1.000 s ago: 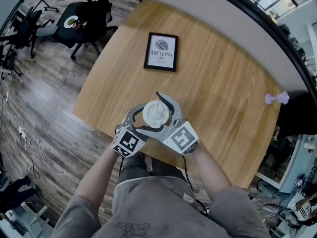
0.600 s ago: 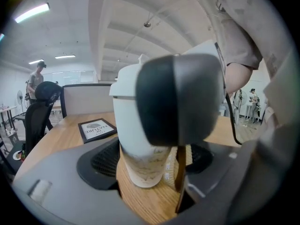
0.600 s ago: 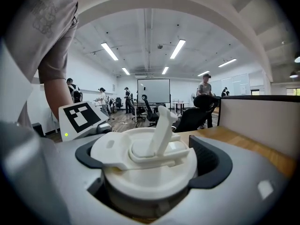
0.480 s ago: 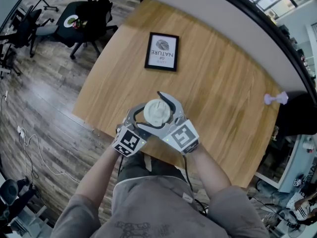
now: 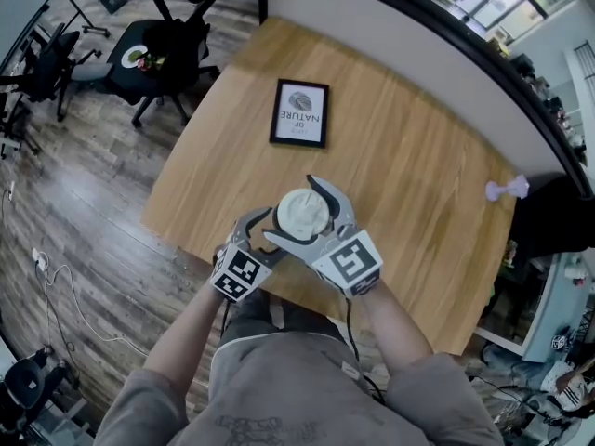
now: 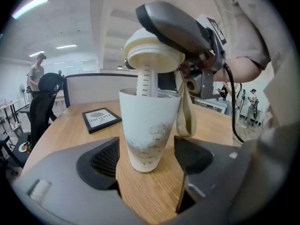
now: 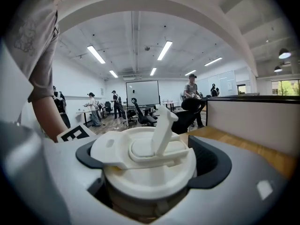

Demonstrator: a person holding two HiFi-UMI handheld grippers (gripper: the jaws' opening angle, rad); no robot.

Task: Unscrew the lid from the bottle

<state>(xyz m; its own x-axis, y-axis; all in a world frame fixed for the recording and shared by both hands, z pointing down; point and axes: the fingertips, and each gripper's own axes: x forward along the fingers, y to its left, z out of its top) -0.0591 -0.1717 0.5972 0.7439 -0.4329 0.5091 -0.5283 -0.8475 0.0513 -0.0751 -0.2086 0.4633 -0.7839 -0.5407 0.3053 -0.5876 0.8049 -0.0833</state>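
A white bottle [image 6: 147, 125] with a faint drawing stands on the wooden table [image 5: 418, 175] near its front edge. My left gripper [image 6: 146, 156] is shut on its lower body, one pad on each side. The white lid [image 6: 154, 53] hangs a little above the bottle's rim, and its marked straw [image 6: 146, 81] still reaches down inside. My right gripper [image 7: 145, 163] is shut on this lid [image 7: 140, 158], whose flip spout [image 7: 164, 125] stands up. From the head view the lid [image 5: 303, 214] hides the bottle. There the right gripper [image 5: 302, 214] is above the left gripper [image 5: 270, 235].
A framed print [image 5: 300, 112] lies flat further back on the table. A small lilac object [image 5: 507, 190] sits at the table's far right edge. Office chairs [image 5: 177, 40] stand on the floor beyond the left corner. A beige strap loop [image 6: 183, 116] hangs beside the bottle.
The right gripper and the lid have turned and shifted slightly to the right over the bottle. The head view has moved a little too. The left gripper stays around the bottle.
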